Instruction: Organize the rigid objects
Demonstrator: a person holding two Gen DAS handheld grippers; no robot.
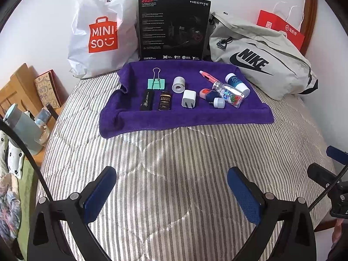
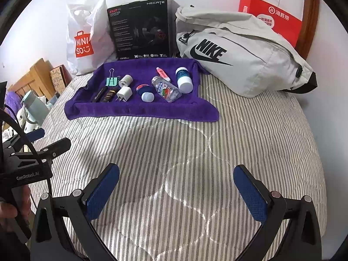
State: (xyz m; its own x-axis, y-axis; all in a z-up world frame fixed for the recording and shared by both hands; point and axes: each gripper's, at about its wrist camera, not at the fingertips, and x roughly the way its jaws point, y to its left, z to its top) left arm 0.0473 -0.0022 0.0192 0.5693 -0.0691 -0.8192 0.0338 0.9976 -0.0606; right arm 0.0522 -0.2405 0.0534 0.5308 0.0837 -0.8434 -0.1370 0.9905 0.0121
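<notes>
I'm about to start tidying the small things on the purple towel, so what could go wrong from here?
The clear bottle lies on its side among a crowded pile with the blue-and-white container and small night light; gripping one may knock the others rolling. The purple towel sits loosely on soft bedding, so it could drag or bunch. Both the left gripper and right gripper are open and well short of it.

A bed with a grey-and-white striped quilt (image 1: 174, 163) stands against a plain white wall (image 1: 43, 21); a light wooden bedside cabinet (image 1: 17, 89) sits beside it.
</notes>
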